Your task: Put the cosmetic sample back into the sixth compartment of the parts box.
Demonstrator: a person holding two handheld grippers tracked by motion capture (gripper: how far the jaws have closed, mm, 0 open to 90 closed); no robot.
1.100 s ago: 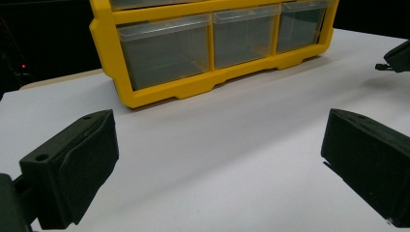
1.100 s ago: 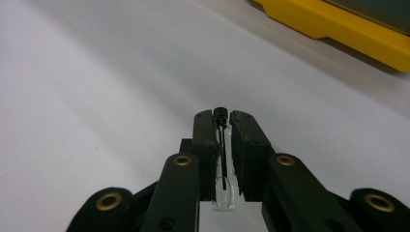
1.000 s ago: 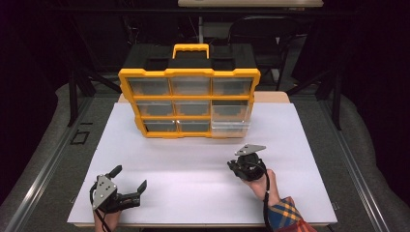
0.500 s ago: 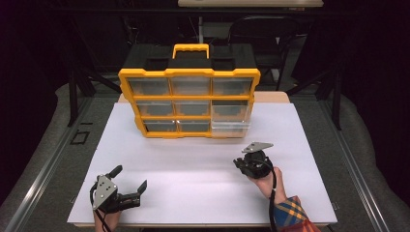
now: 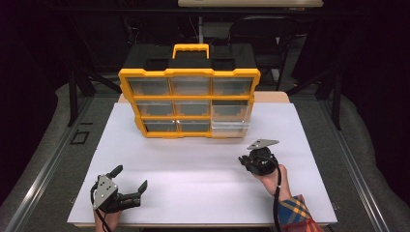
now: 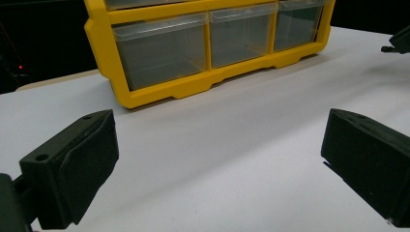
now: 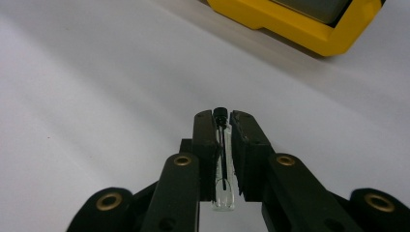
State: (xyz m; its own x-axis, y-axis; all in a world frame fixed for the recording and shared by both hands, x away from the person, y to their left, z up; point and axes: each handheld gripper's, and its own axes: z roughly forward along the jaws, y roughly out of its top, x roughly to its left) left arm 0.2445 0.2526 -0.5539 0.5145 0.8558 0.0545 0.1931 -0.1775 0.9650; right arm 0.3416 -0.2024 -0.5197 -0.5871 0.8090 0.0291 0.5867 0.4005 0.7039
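A small clear vial with a black cap (image 7: 224, 164) stands between the pads of my right gripper (image 7: 223, 118), which is shut on it. In the high view the right gripper (image 5: 245, 161) hovers over the white board (image 5: 193, 164) at the right, in front of the yellow organizer (image 5: 188, 104). The organizer has clear drawers, and its lower right drawer (image 5: 231, 126) sticks out a little. My left gripper (image 5: 130, 177) rests low at the front left, jaws wide apart with nothing between them (image 6: 217, 164). It faces the organizer's bottom row of drawers (image 6: 159, 48).
The organizer's black top and yellow handle (image 5: 191, 48) stand at the back of the board. A chair (image 5: 256, 34) sits behind the table. The board's front edge (image 5: 193, 223) runs close below both hands.
The right hand with the vial has shifted slightly to the right. The left gripper has stayed where it was.
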